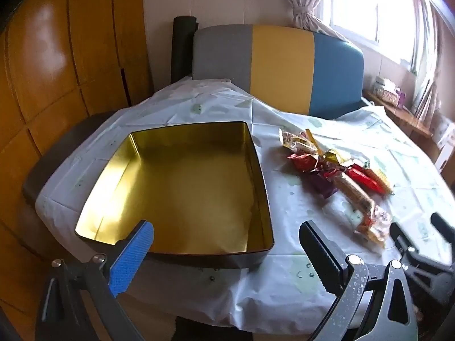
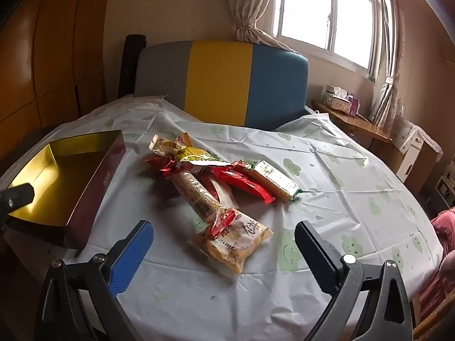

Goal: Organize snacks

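**Snack packets heaped beside an empty gold-lined tin, both grippers wide and empty-handed**

A loose pile of wrapped snack packets (image 2: 216,187) lies on the white plastic tablecloth with pale green cloud faces (image 2: 327,199), near the middle of the round table. Nearest the right wrist camera is a clear bag of pale yellow crackers with a red band and black characters (image 2: 231,240). Touching its far end is a long clear sleeve of sesame-coloured bars (image 2: 196,196). Further back lie a shiny red foil wrapper (image 2: 244,184), a long white-and-green packet of biscuits (image 2: 274,180), and several crinkled gold and red wrappers whose details are too tangled to separate.

Left of the pile, a little apart from it, stands the rectangular metal tin with a gold inside and a dark maroon outer wall (image 1: 257,170). Its floor is bare.

The left gripper (image 1: 224,251) hovers over the tin's near edge, its blue-padded finger (image 1: 130,258) and black finger spread wide with nothing between them. The right gripper (image 2: 224,251) hangs just before the cracker bag, fingers equally splayed, holding nothing.

Behind the table stands a chair back in grey, yellow and blue panels (image 2: 221,82), with a bright window (image 2: 324,20) and tied-back curtains beyond it.
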Available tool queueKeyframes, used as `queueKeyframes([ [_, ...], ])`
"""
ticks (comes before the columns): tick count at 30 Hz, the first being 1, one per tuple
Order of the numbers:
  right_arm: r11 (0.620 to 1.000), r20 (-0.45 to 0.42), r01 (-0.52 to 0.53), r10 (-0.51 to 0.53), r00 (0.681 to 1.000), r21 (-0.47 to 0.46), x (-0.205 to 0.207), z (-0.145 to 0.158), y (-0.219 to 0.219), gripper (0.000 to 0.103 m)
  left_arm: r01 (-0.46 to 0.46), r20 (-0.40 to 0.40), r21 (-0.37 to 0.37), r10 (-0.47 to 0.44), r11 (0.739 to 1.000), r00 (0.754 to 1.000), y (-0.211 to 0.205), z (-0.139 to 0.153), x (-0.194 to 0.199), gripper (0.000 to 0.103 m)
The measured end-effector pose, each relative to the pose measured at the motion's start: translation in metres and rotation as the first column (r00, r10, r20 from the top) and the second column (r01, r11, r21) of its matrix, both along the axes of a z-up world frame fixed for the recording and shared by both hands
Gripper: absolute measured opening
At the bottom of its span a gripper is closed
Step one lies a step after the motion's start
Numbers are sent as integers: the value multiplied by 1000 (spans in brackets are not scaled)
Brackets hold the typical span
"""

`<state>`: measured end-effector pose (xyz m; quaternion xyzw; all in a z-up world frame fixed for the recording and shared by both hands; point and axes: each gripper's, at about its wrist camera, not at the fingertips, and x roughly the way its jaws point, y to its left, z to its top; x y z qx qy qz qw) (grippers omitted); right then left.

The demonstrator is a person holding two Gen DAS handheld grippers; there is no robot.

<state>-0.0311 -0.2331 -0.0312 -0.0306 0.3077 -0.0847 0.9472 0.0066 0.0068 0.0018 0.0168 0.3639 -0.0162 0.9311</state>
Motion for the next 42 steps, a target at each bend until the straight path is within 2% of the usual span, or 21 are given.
queueKeyframes([
  [11, 1000, -6, 18, -18, 1000, 11, 5, 1, -11, 101, 16, -22, 13, -16, 1000, 1000, -4, -5, 3, 103],
  [22, 993, -12, 107, -107, 994, 46, 9, 7, -48, 101, 54, -33, 29, -53, 998, 998, -19, -6, 6, 103],
  [28, 991, 15, 133, -133, 991, 29, 5, 9, -62, 101, 71, -41, 31, -70, 997, 997, -25, -7, 8, 103],
  [35, 987, 1, 155, -155, 988, 35, 3, 11, -72, 101, 92, -25, 33, -91, 995, 996, -32, -1, 10, 103],
  [42, 983, -25, 175, -174, 984, 51, 0, 0, -81, 101, 129, -33, 61, -127, 990, 991, -42, -2, 10, 103],
])
